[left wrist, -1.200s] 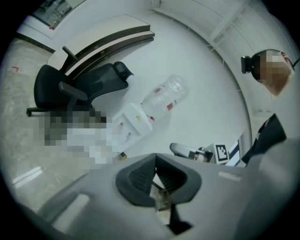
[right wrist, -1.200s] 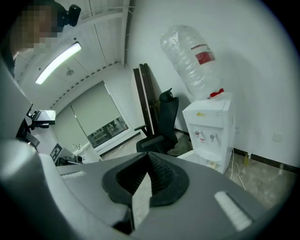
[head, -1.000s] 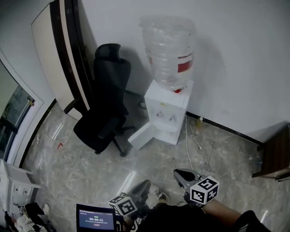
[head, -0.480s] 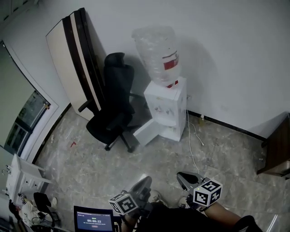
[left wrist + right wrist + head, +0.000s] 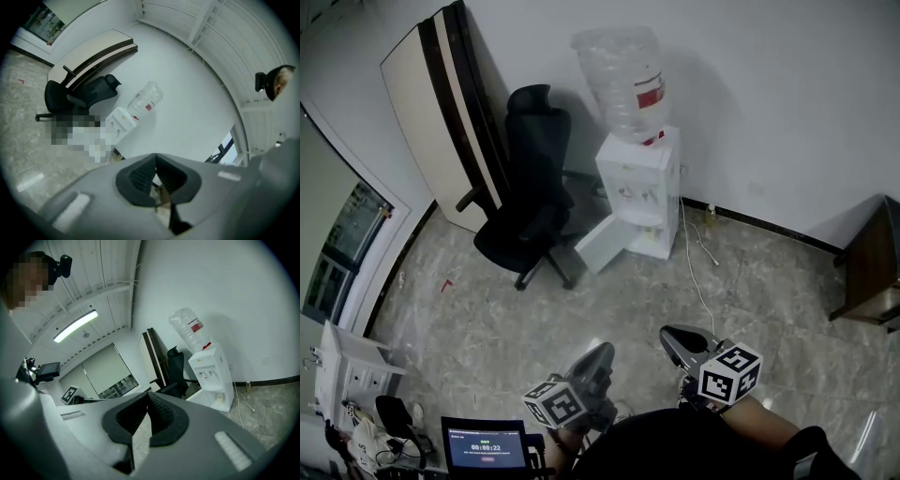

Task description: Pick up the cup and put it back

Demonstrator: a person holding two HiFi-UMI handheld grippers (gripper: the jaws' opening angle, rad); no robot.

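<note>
A white water dispenser (image 5: 639,192) with a clear bottle (image 5: 619,80) on top stands against the far wall. Its lower door (image 5: 602,249) hangs open. In the right gripper view a small pale cup (image 5: 220,398) sits in the dispenser's (image 5: 213,376) lower compartment. Both grippers hover low in the head view, well short of the dispenser. My left gripper (image 5: 602,352) is shut with nothing in it, its pads meeting at the tip (image 5: 155,158). My right gripper (image 5: 667,335) is likewise shut and holds nothing (image 5: 147,395).
A black office chair (image 5: 530,187) stands left of the dispenser, and a long board (image 5: 441,112) leans on the wall behind it. A white cord (image 5: 698,272) trails over the marble floor. A dark wooden table (image 5: 867,272) is at the right, a small screen (image 5: 486,448) at the lower left.
Both grippers have crept up a little in the head view and stayed shut. The view has swung, so the dispenser and chair now sit higher in the picture.
</note>
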